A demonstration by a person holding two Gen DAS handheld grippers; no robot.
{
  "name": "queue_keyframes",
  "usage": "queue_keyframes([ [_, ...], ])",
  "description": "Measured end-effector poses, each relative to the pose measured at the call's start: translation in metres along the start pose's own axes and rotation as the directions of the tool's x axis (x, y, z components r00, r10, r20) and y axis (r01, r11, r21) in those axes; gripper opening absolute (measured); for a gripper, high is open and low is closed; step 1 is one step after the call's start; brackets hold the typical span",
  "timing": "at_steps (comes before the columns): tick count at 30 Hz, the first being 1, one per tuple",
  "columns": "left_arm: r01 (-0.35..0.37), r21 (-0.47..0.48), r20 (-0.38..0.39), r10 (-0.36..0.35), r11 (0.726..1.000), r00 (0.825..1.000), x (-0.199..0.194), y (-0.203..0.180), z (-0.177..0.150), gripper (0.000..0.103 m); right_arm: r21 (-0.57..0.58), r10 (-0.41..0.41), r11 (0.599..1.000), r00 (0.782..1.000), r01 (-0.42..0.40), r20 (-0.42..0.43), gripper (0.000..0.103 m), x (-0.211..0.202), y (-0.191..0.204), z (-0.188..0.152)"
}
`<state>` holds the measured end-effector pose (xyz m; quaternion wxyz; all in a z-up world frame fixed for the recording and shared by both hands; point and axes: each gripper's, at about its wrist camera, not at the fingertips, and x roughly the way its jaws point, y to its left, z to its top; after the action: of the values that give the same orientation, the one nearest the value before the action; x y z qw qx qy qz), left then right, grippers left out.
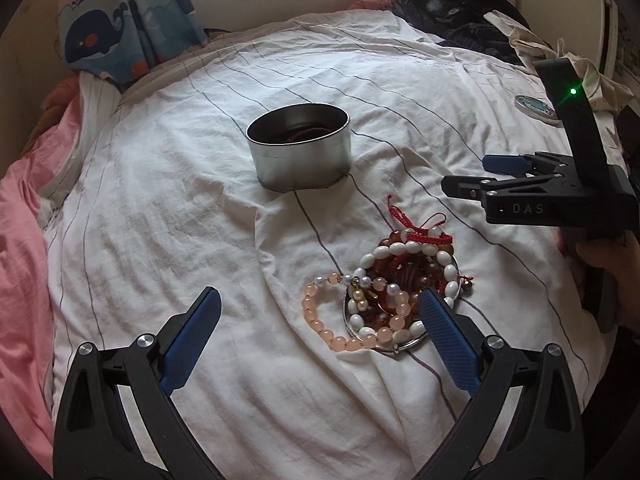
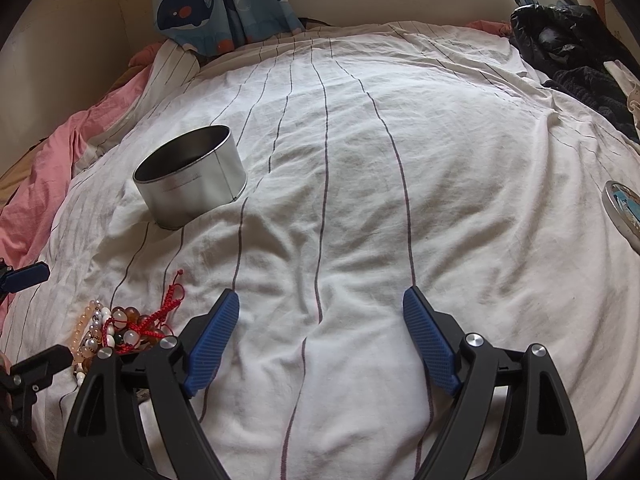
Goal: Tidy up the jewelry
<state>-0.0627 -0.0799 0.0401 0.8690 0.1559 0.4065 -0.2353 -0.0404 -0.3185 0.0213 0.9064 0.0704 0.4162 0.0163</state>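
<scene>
- Wide bare sheet (image 2: 360, 184) right of round tin (image 2: 190, 176).
- Open strip of cloth between tin and jewelry pile (image 1: 394, 288).
- Blocked at far right by lid (image 2: 624, 208) and dark clothes (image 2: 576, 52).

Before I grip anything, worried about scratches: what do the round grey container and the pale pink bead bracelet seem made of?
Round grey container: apparently thin sheet metal, dull brushed finish, visible side seam. Pale pink bead bracelet: glossy, translucent beads, possibly glass, stone or plastic; cannot tell.
</scene>
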Motion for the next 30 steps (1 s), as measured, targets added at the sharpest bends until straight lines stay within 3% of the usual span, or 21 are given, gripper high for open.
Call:
queue_keyframes([
  [5,-0.018,0.007,-0.047,0.019,1.000,0.999,0.007,0.001,-0.006,0.095,-0.001,0.000,1.000,1.000,0.000,-0.001,0.081,0.001,0.000,0.000],
  [9,-0.100,-0.057,-0.061,0.097,0.993,0.993,0.008,0.022,-0.007,0.095,0.000,0.001,1.000,1.000,-0.001,-0.001,0.081,0.001,0.000,0.000],
  [11,-0.183,-0.108,-0.083,0.174,0.977,0.981,0.009,0.038,-0.009,0.095,-0.001,0.000,1.000,1.000,0.000,-0.001,0.081,0.001,0.000,-0.001],
  [13,-0.283,-0.117,-0.121,0.269,0.952,0.956,0.013,0.051,-0.012,0.095,-0.001,0.000,1.000,1.000,0.000,-0.002,0.081,0.001,0.000,0.000],
  [16,-0.318,-0.152,-0.091,0.308,0.936,0.947,0.005,0.060,-0.010,0.095,-0.001,0.001,1.000,1.000,-0.001,-0.002,0.081,0.001,0.000,0.000],
  [20,-0.295,-0.153,0.009,0.300,0.943,0.954,-0.012,0.057,-0.002,0.095,-0.003,0.000,1.000,1.000,0.000,-0.004,0.082,0.001,0.000,0.000],
  [22,-0.251,-0.111,0.035,0.256,0.962,0.966,-0.014,0.047,0.000,0.095,-0.005,0.001,1.000,1.000,-0.001,-0.006,0.082,0.003,0.000,-0.001],
  [26,-0.195,0.009,-0.012,0.195,0.981,0.981,0.001,0.021,-0.001,0.095,-0.005,0.001,1.000,1.000,-0.001,-0.006,0.083,0.003,0.000,-0.001],
  [30,-0.102,-0.023,-0.030,0.101,0.995,0.994,0.004,0.015,-0.002,0.095,-0.006,0.000,1.000,1.000,0.000,-0.007,0.083,0.003,0.001,-0.001],
])
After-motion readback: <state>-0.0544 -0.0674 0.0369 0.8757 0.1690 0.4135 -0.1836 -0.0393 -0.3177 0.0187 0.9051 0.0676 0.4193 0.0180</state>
